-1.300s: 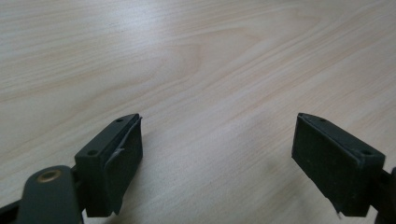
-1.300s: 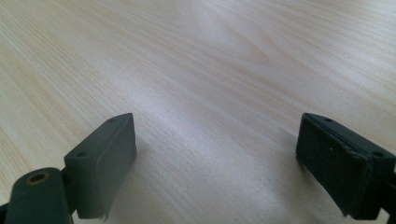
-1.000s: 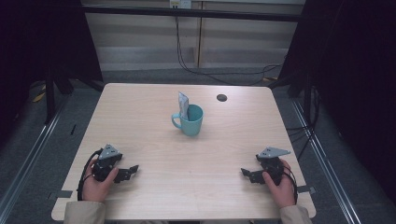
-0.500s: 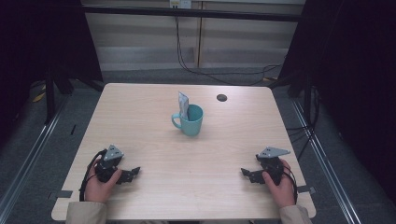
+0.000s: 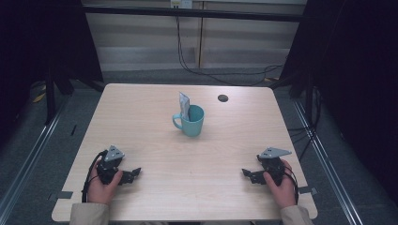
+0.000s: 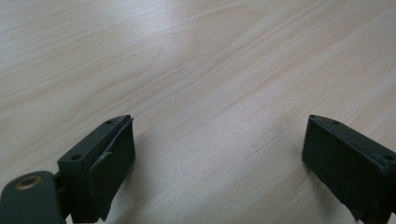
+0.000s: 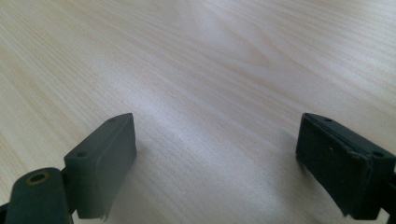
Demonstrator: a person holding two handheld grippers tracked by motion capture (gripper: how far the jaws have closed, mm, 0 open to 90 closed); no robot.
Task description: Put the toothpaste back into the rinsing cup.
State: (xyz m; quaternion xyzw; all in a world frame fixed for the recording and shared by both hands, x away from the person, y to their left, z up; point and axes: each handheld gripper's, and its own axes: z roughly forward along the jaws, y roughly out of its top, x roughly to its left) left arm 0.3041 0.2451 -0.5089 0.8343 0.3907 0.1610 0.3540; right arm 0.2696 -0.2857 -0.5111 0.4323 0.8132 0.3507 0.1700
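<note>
Both hand-held grippers, left (image 5: 133, 173) and right (image 5: 247, 174), rest wide open, empty; ahead, well apart, the teal ceramic mug (image 5: 192, 121) holding a pale packet (image 5: 183, 104) wants a steady, level approach.

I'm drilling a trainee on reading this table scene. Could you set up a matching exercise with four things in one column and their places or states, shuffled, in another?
Things:
1. teal mug
2. packet
3. left gripper
4. round dark spot

Places or states:
A. open, at the table's near left edge
B. on the tabletop, farther back and to the right of the mug
C. standing upright inside the mug
D. middle of the table, handle pointing left

Pairs: 1-D, 2-C, 3-A, 4-B
</note>
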